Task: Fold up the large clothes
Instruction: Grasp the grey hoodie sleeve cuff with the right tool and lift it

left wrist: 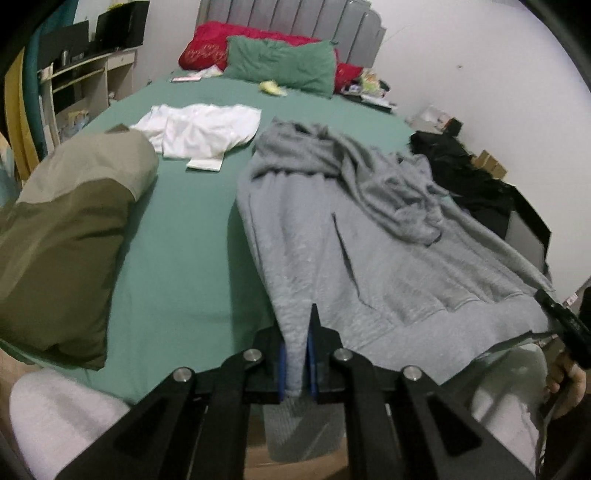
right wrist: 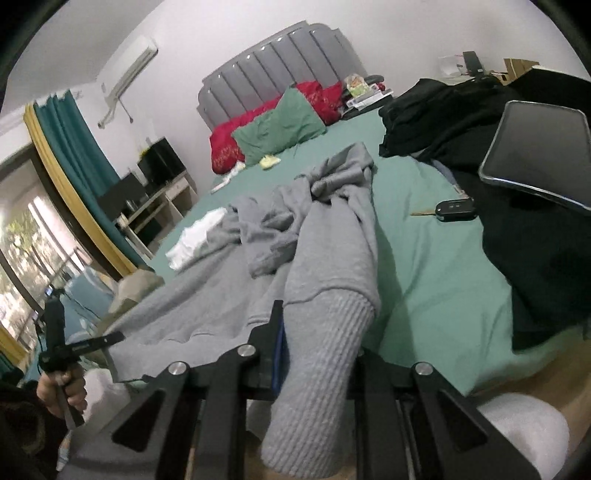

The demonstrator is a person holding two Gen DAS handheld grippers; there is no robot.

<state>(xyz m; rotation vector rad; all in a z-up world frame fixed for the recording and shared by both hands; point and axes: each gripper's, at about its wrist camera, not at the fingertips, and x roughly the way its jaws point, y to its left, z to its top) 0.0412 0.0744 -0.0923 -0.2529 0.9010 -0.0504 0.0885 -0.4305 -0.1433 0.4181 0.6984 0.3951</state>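
Cloth of the grey hoodie [left wrist: 369, 251] is being pinched by the left gripper [left wrist: 297, 365] and right gripper [right wrist: 314, 354] fingers, and could be slipping out if tugged.

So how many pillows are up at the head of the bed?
2 that I can see: a green pillow in front, and a red pillow behind it, leaning on the grey headboard. Red also shows right of the green one; that could be a third.
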